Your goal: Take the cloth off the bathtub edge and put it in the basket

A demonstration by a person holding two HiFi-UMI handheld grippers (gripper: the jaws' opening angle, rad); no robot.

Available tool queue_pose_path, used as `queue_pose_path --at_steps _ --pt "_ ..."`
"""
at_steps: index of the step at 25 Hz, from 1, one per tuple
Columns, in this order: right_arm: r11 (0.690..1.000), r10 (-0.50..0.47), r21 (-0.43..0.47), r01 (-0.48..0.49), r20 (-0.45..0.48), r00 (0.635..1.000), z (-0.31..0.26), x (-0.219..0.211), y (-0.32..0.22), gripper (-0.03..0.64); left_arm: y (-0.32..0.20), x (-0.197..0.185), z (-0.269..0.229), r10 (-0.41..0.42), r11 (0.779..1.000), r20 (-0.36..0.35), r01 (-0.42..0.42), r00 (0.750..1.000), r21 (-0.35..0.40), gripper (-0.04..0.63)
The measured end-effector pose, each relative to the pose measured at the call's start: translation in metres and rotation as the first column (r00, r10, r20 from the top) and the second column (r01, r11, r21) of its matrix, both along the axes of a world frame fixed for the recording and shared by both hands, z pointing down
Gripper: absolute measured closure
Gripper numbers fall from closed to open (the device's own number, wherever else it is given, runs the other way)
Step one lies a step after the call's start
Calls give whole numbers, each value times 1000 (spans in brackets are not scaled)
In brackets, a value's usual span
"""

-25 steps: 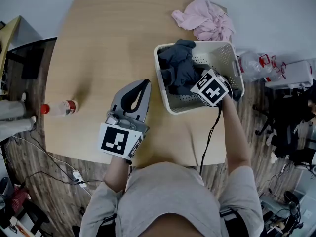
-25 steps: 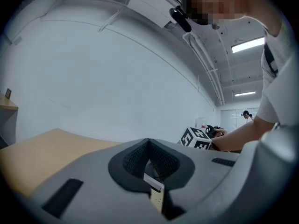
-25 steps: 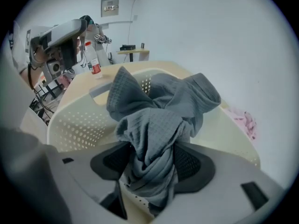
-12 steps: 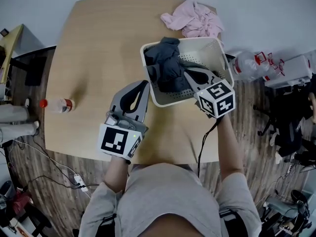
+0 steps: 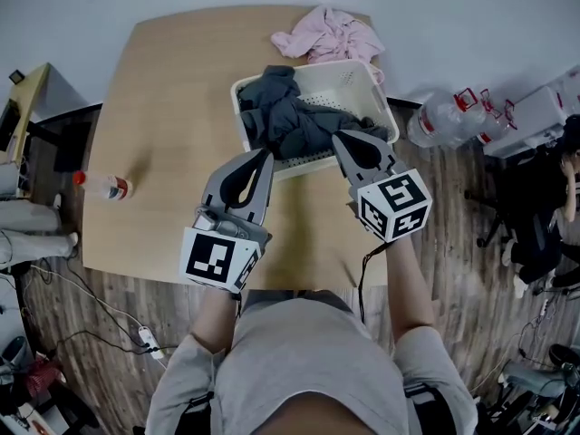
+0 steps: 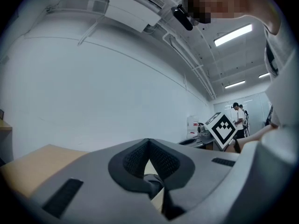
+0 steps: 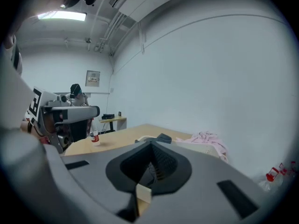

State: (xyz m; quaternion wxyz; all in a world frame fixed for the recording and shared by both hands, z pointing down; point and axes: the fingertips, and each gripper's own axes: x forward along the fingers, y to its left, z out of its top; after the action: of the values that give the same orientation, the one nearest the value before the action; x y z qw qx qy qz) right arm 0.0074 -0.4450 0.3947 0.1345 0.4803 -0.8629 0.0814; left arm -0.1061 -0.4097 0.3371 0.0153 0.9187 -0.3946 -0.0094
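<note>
The dark cloth (image 5: 294,125) lies heaped inside the basket (image 5: 349,82), so the drop looks done. The right tongs (image 5: 352,145), open down in the basket a second ago, have drawn back to its near side, closed and empty. The left tongs (image 5: 262,159) sit closed beside it. Next, perhaps, comes the pink cloth (image 5: 331,36) beyond the basket.

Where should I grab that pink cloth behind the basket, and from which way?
Probably pinch one of the raised folds on top of the pink cloth, coming straight down from above. It lies bunched in a loose heap at the far edge of the table, so folds stick up, and the basket stands right in front, blocking a low reach from the near side.
</note>
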Motion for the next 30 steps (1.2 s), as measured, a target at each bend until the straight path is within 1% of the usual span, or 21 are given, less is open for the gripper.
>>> queue_pose_path --at_steps 9,12,21,30 --pt "995 21 101 -26 50 999 -44 30 73 607 61 39 -23 14 998 20 -15 1000 54 598" --pt "991 31 129 -38 55 998 -54 40 96 607 81 51 -29 19 997 24 -21 1000 70 598" --pt "981 48 183 -61 72 996 -74 72 165 607 142 90 -43 37 993 34 -40 999 109 598" --pt "974 39 217 -59 93 995 -79 94 217 606 188 119 -45 33 991 45 -38 998 125 598"
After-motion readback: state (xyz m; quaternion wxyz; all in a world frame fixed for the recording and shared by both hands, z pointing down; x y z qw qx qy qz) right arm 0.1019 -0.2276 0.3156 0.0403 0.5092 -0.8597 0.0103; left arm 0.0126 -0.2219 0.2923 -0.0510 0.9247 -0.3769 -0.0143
